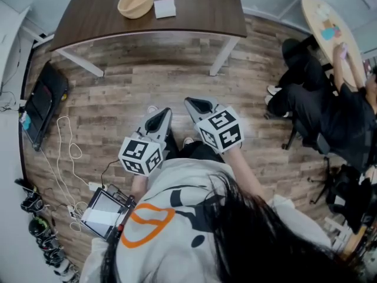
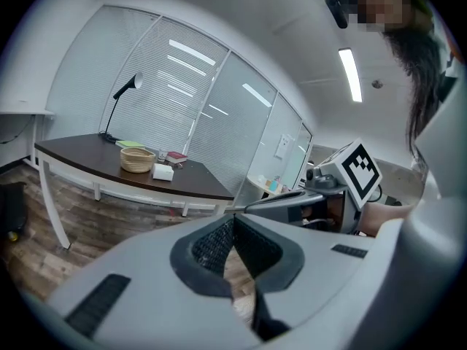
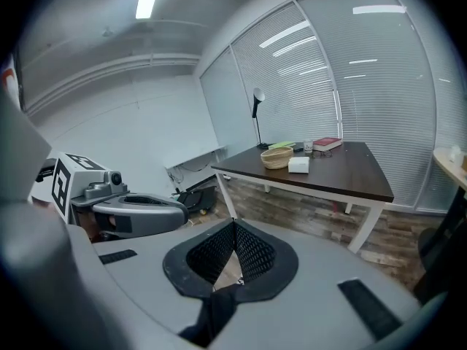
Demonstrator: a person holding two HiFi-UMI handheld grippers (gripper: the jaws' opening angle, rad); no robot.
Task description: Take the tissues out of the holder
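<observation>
A woven basket (image 1: 135, 2) and a white tissue pack (image 1: 164, 7) sit on the dark wooden table (image 1: 194, 16), well ahead of both grippers. My left gripper (image 1: 165, 112) and right gripper (image 1: 189, 102) hang side by side over the wood floor, short of the table. In the left gripper view the left gripper (image 2: 233, 221) has its jaws together on nothing, with the basket (image 2: 137, 159) and tissue pack (image 2: 163, 171) far off. The right gripper (image 3: 233, 228) is likewise shut and empty, facing the basket (image 3: 276, 157) and tissue pack (image 3: 298, 165).
A person (image 1: 321, 108) sits on a chair at the right by a round table (image 1: 330, 25). A black case (image 1: 44, 102), white cables (image 1: 65, 152) and shoes (image 1: 35, 217) lie along the left wall. A desk lamp (image 2: 124, 90) and red book (image 2: 176, 156) stand on the table.
</observation>
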